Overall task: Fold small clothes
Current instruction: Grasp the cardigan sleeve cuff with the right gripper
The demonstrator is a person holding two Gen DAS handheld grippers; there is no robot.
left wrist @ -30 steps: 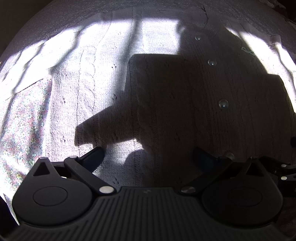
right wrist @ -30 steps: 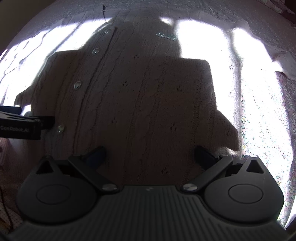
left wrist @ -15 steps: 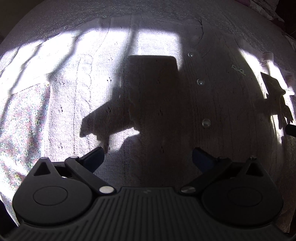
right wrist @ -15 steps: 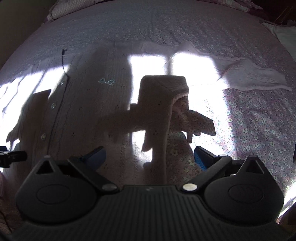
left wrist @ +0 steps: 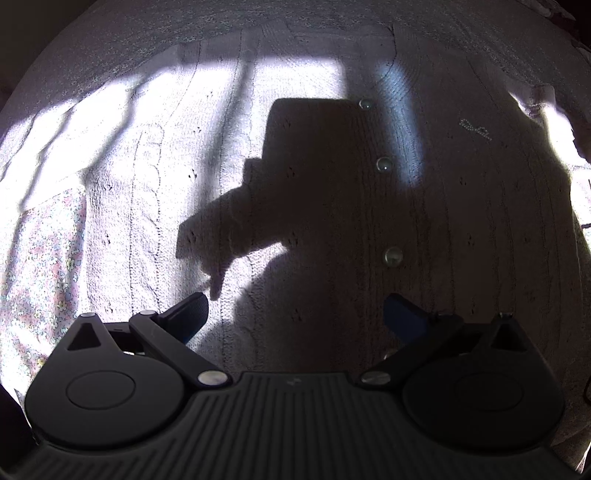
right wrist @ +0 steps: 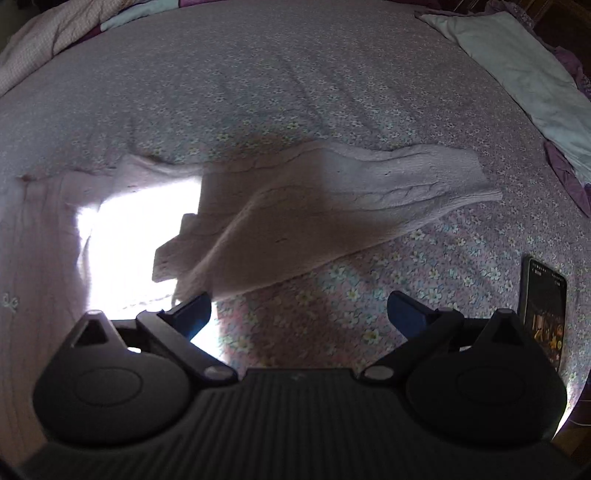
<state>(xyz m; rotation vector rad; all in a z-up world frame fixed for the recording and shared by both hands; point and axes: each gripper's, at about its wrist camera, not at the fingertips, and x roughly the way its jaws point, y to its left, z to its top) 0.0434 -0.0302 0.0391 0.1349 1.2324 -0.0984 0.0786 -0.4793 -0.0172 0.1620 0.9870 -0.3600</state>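
A small pale pink knit cardigan (left wrist: 332, 206) with a row of clear buttons (left wrist: 393, 256) lies flat on a floral bedsheet (left wrist: 40, 266). My left gripper (left wrist: 293, 314) hovers over its front, open and empty. In the right wrist view the cardigan's sleeve (right wrist: 388, 184) stretches out to the right over the sheet, and its body (right wrist: 40, 236) lies at the left edge. My right gripper (right wrist: 299, 314) is open and empty, just in front of the sleeve's lower edge.
A phone (right wrist: 543, 310) with a lit screen lies on the sheet (right wrist: 295, 85) at the right. A white pillow (right wrist: 517, 70) lies at the far right. Bunched bedding (right wrist: 48, 33) lies at the far left. Strong sun patches and shadows cross the cloth.
My right gripper has swung from over the cardigan's front to the right, towards the sleeve. My left gripper has shifted a little over the cardigan's front. Both stay open.
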